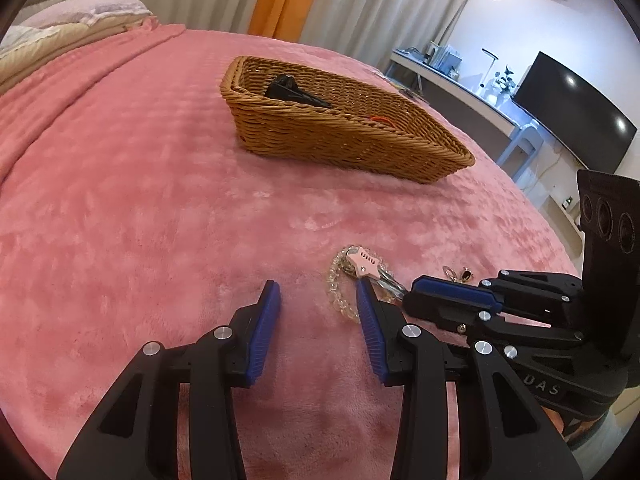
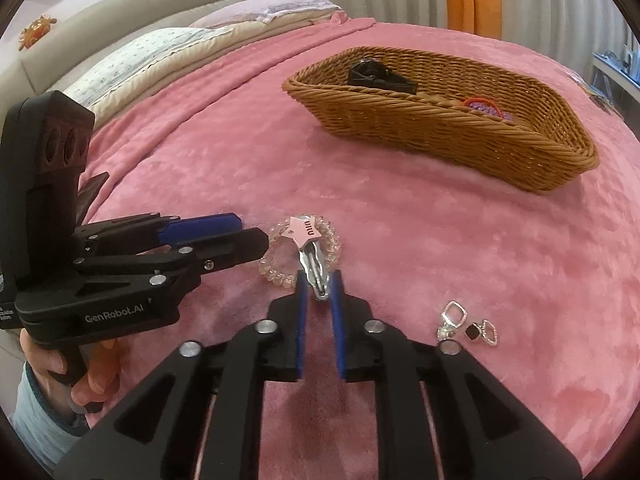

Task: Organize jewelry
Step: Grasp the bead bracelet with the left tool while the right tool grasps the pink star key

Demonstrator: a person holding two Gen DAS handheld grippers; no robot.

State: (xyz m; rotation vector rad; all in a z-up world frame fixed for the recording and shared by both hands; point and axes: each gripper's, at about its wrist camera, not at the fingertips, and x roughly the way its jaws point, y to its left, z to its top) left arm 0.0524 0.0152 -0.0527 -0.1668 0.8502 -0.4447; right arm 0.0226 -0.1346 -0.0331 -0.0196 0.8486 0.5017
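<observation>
A silver hair clip with a pink star (image 2: 311, 245) lies across a clear bead bracelet (image 2: 280, 270) on the pink blanket. My right gripper (image 2: 320, 282) is closed on the clip's silver end. In the left wrist view the clip (image 1: 366, 264) and bracelet (image 1: 340, 296) lie just right of my left gripper (image 1: 318, 292), which is open and empty. A pair of silver and dark earrings (image 2: 470, 326) lies to the right; it also shows in the left wrist view (image 1: 458, 274). The wicker basket (image 2: 460, 132) sits further back, also in the left wrist view (image 1: 340, 140).
The basket holds a black bow clip (image 2: 378, 74) and a red and purple piece (image 2: 482, 106). Pillows (image 2: 168, 52) lie at the bed's head. A desk and a TV (image 1: 576, 112) stand beyond the bed's right edge.
</observation>
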